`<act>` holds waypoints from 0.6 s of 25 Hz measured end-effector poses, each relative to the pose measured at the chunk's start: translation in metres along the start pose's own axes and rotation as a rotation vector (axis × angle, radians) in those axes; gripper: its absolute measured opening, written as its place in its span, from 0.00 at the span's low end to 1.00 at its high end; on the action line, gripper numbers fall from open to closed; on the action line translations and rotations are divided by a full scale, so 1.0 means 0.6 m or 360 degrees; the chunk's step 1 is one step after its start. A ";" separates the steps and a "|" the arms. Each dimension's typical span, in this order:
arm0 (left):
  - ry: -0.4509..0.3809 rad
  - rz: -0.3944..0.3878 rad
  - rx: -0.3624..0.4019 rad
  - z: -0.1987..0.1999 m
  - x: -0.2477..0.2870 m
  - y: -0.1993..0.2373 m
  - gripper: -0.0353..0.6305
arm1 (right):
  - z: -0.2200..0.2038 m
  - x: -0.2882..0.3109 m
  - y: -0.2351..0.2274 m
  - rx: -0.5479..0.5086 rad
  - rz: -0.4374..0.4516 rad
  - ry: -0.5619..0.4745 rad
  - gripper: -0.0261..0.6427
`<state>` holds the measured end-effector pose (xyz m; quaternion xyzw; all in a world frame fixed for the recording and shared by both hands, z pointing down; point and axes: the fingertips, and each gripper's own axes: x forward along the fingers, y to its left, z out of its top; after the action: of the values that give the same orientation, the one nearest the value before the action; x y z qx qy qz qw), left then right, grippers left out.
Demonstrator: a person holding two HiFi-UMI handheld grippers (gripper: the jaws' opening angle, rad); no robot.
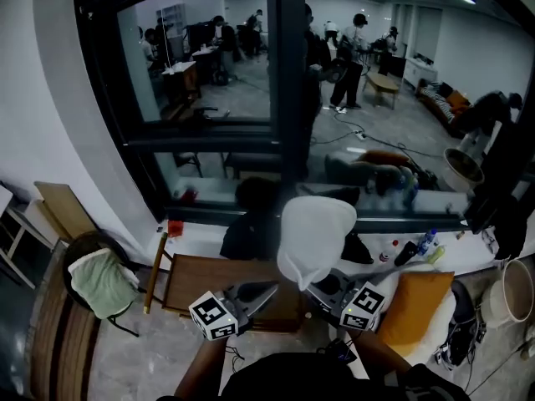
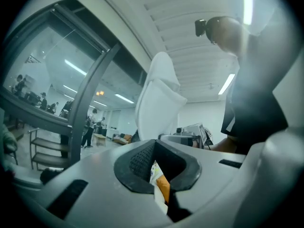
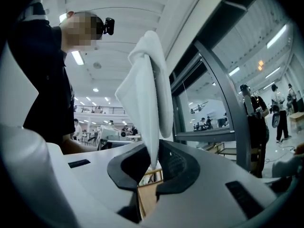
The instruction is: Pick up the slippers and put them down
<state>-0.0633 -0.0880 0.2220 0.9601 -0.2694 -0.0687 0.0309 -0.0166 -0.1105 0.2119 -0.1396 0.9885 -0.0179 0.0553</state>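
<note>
While the right gripper (image 1: 316, 289) pinches the white slipper (image 1: 316, 236) by its lower edge, upright above the wooden table (image 1: 199, 278), open air surrounds it. The left gripper (image 1: 266, 291), seen in its own view, seems closed and empty.

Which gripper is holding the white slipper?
The right gripper: its jaws pinch the white slipper, while the left gripper is shut on nothing.

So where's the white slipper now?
The white slipper is held up mid-frame in the head view, pinched by the right gripper, right of the left gripper and above the wooden table.
</note>
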 end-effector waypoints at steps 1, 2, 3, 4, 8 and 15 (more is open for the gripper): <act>0.0004 0.0006 -0.0003 -0.002 0.000 0.001 0.07 | -0.002 0.002 0.000 -0.0015 0.0009 0.0010 0.12; 0.0009 0.0012 -0.0005 -0.004 -0.001 0.002 0.07 | -0.005 0.004 -0.001 -0.0024 0.0018 0.0020 0.12; 0.0014 0.0016 -0.0005 -0.006 -0.001 0.002 0.07 | -0.008 0.006 -0.003 -0.0025 0.0026 0.0029 0.12; 0.0021 0.0019 -0.0006 -0.007 0.000 0.002 0.07 | -0.011 0.007 -0.005 -0.0019 0.0033 0.0036 0.12; 0.0031 0.0027 -0.0024 -0.016 -0.002 0.009 0.07 | -0.022 0.010 -0.015 0.0011 0.0026 0.0045 0.12; 0.0041 0.0054 -0.0039 -0.024 -0.007 0.034 0.07 | -0.037 0.019 -0.035 0.0058 0.0019 0.0056 0.11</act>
<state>-0.0751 -0.1032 0.2387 0.9557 -0.2846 -0.0589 0.0473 -0.0245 -0.1332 0.2341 -0.1323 0.9896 -0.0380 0.0407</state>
